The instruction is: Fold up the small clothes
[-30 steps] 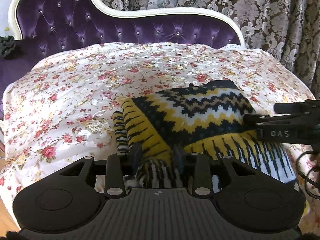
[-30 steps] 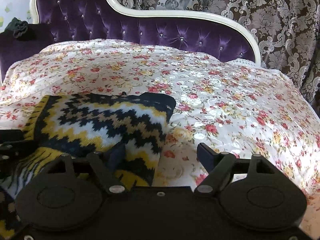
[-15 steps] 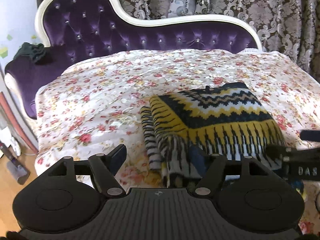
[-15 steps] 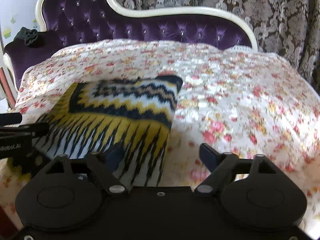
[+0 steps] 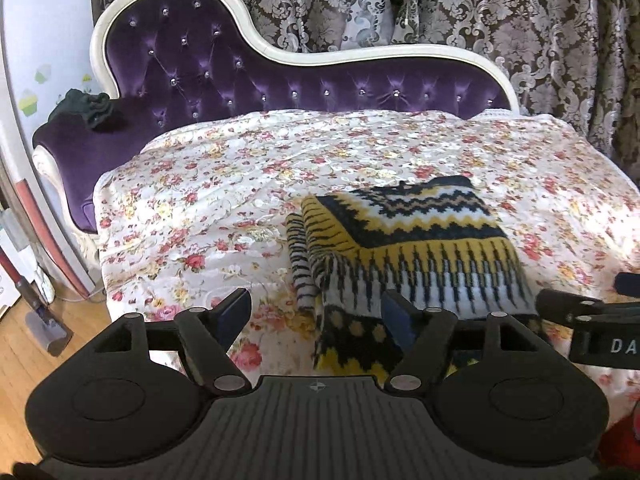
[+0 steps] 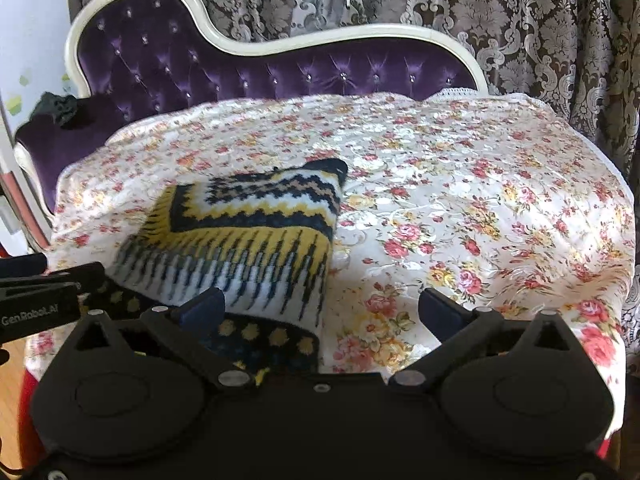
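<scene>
Where the floral bedspread [image 5: 208,208] covers the seat of the purple tufted chaise [image 5: 192,64], a folded knit sweater [image 5: 408,240] in yellow, black and white zigzag bands lies flat near the front edge, with a striped sleeve edge showing along its left side. The left gripper [image 5: 316,312] hangs in front of the sweater's lower left corner, its jaws spread wide and holding nothing; one fingertip [image 5: 236,308] sits over bare bedspread, the other over the dotted hem. The right gripper [image 6: 320,308] hangs before the sweater's lower right corner, likewise released and empty, its left fingertip [image 6: 204,304] over the knit and its right one over the flowers. Each gripper shows at the edge of the other's view. Patterned damask curtains [image 5: 520,20] hang behind the chaise, a dark bundle [image 5: 88,106] rests on its arm, and wooden floor [image 5: 24,356] shows at lower left.
</scene>
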The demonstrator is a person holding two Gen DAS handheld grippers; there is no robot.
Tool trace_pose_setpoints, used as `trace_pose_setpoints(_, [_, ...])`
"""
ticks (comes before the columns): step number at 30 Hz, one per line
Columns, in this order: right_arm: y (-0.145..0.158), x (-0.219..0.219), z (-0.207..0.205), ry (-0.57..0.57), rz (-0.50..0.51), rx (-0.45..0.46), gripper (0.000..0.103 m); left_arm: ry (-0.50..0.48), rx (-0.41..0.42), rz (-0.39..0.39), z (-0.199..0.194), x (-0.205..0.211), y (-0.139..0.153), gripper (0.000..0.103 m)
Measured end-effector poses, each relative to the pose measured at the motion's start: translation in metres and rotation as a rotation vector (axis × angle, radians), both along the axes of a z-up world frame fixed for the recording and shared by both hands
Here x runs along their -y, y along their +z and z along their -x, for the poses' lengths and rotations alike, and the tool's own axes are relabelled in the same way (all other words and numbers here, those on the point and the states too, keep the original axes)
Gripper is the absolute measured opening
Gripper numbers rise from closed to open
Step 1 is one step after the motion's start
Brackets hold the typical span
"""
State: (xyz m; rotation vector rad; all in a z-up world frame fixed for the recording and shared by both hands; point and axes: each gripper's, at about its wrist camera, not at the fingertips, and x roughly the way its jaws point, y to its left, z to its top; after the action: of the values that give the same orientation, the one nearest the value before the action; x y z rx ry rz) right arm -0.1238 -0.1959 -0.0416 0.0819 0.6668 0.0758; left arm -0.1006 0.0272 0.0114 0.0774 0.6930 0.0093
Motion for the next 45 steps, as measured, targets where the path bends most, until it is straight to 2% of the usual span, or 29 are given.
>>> trace_pose_setpoints(5, [0.005,0.001,0.013,0.011,-0.041,0.0,0.103,-0.004,0.012,-0.009,0.014,0.004,0.01,0.07])
trace_pose_setpoints(10, [0.009,-0.001,0.022,0.01,-0.034,-0.004,0.103,-0.009,0.011,-0.004,0.022,0.006,0.013,0.07])
trace_pose_setpoints(28, [0.006,-0.003,0.025,0.008,0.004,-0.039,0.103,-0.015,-0.077,-0.002,0.023,0.007,0.0,0.07])
trace_pose_setpoints(36, [0.001,-0.01,0.016,-0.011,0.071,-0.089,0.103,0.003,-0.1,0.004,0.019,0.002,-0.006,0.07])
trace_pose_setpoints(45, [0.0,-0.013,0.013,-0.035,0.137,-0.103,0.103,0.019,-0.126,-0.005,0.014,-0.002,-0.013,0.07])
